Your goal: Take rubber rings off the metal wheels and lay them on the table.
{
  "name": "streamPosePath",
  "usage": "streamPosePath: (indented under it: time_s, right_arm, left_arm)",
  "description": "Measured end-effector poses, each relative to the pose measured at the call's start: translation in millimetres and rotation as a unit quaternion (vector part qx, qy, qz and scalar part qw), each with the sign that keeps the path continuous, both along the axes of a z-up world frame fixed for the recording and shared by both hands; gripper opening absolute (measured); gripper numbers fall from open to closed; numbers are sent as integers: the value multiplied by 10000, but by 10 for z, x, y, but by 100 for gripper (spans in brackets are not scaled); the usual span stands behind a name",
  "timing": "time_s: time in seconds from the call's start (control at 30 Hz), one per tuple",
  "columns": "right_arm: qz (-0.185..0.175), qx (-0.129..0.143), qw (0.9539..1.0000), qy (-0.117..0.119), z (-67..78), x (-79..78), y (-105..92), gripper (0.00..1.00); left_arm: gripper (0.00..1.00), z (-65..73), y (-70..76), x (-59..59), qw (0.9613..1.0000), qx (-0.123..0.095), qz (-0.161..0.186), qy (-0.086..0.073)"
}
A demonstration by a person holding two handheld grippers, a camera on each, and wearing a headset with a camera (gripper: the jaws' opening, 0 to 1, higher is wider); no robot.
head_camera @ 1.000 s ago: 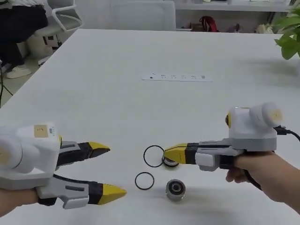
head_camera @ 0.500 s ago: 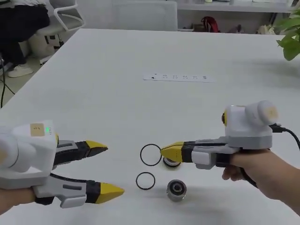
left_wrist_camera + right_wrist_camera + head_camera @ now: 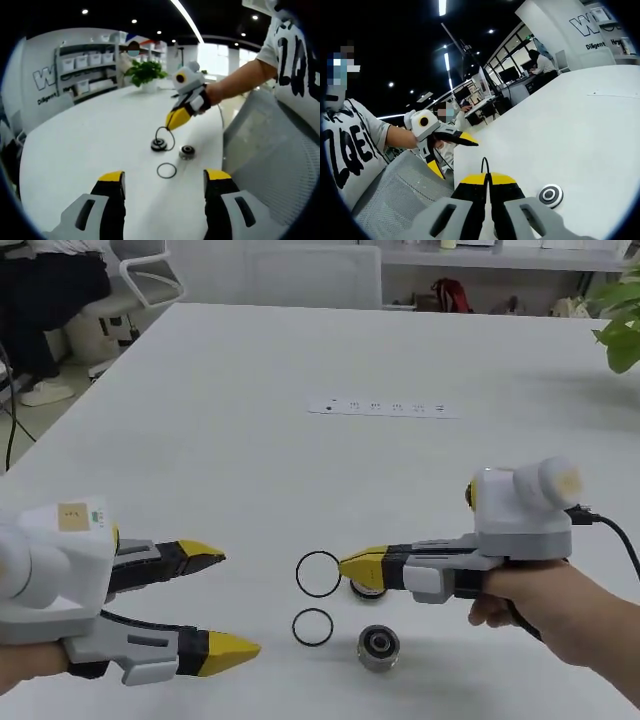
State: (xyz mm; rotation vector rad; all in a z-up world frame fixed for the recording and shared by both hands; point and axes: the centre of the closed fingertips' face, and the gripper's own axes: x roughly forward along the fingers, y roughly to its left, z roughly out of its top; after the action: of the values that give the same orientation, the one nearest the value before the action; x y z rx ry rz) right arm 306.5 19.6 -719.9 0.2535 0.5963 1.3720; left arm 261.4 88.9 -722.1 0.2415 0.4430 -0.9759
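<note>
The right tool [image 3: 345,567], jaws pinched on a rubber ring [image 3: 318,573], has drawn it slightly farther from its wheel [image 3: 367,587]. The left tool [image 3: 240,602] gapes empty. Next, I judge: lay it on the desk [image 3: 300,440] beside that wheel.

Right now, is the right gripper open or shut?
Shut. In its own view the right gripper has its yellow tips pressed together on a thin black rubber ring, which arcs up from between them.
</note>
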Motion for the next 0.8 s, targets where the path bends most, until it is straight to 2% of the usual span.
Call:
streamPosePath:
  time_s: [0.8]
  right_arm:
    - [119, -157, 9998, 72, -122, -43, 84, 0]
  left_arm:
    - [66, -12, 75, -17, 10000, 42, 61, -7]
